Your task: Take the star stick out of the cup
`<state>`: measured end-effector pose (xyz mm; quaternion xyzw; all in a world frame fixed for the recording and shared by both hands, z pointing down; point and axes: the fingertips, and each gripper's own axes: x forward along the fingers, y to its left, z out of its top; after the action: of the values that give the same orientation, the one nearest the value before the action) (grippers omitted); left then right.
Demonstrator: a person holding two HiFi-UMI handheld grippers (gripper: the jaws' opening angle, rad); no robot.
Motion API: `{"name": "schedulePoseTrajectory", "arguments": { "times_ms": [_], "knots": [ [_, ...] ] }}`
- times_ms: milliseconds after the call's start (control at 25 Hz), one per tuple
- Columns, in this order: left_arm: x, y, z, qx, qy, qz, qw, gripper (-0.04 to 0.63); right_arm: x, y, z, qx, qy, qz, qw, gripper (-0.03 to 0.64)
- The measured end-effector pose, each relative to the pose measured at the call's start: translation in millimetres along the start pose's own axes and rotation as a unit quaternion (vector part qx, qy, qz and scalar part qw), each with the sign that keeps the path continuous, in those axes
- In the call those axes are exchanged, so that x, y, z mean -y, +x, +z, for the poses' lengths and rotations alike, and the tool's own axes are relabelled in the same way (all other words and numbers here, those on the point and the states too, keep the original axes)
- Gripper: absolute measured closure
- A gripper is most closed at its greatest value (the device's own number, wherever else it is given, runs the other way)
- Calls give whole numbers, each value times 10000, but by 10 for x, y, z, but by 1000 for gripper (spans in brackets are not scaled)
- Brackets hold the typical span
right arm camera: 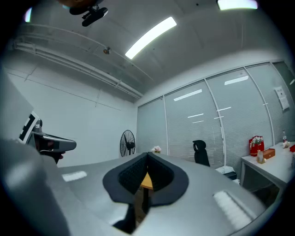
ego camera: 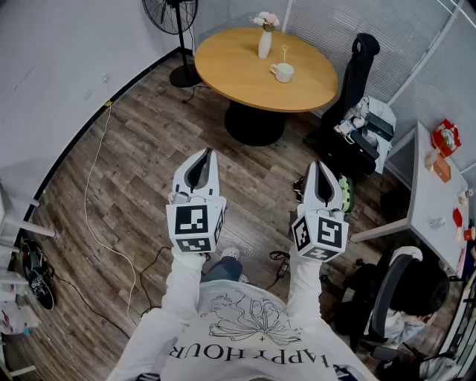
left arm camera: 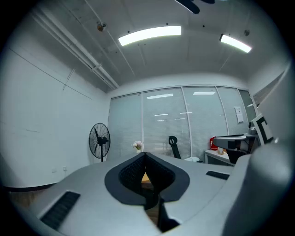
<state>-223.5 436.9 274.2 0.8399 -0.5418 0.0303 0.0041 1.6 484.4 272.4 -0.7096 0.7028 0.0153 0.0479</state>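
Note:
A white cup (ego camera: 282,72) stands on the round wooden table (ego camera: 223,67) at the far end of the room, with the thin star stick (ego camera: 284,52) rising out of it. Both grippers hover over the wooden floor, well short of the table. In the head view my left gripper (ego camera: 206,153) and right gripper (ego camera: 317,165) point toward the table with their jaws together and nothing between them. In the left gripper view the left gripper (left arm camera: 144,156) has its tips meeting. The right gripper (right arm camera: 148,156) looks the same in the right gripper view, where a sliver of the tabletop shows behind the pads.
A white vase with flowers (ego camera: 265,41) stands near the cup. A standing fan (ego camera: 171,15) is left of the table, a black office chair (ego camera: 357,67) to its right. A white desk (ego camera: 435,186) and another chair (ego camera: 394,290) are at right. A cable (ego camera: 97,186) runs along the floor.

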Motion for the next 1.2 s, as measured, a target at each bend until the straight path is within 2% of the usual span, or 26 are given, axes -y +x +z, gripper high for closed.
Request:
{"name": "schedulePoseTrajectory", "arguments": {
  "times_ms": [400,1200],
  "knots": [
    [6,145,-59,-22,-18,-113,9999,589,61,99,-41,-8,-49,-161,9999,606],
    [-568,990,-51,4,-32,-242,9997,589,-4,929,-172,56,173,-448,9988,603]
  ]
}}
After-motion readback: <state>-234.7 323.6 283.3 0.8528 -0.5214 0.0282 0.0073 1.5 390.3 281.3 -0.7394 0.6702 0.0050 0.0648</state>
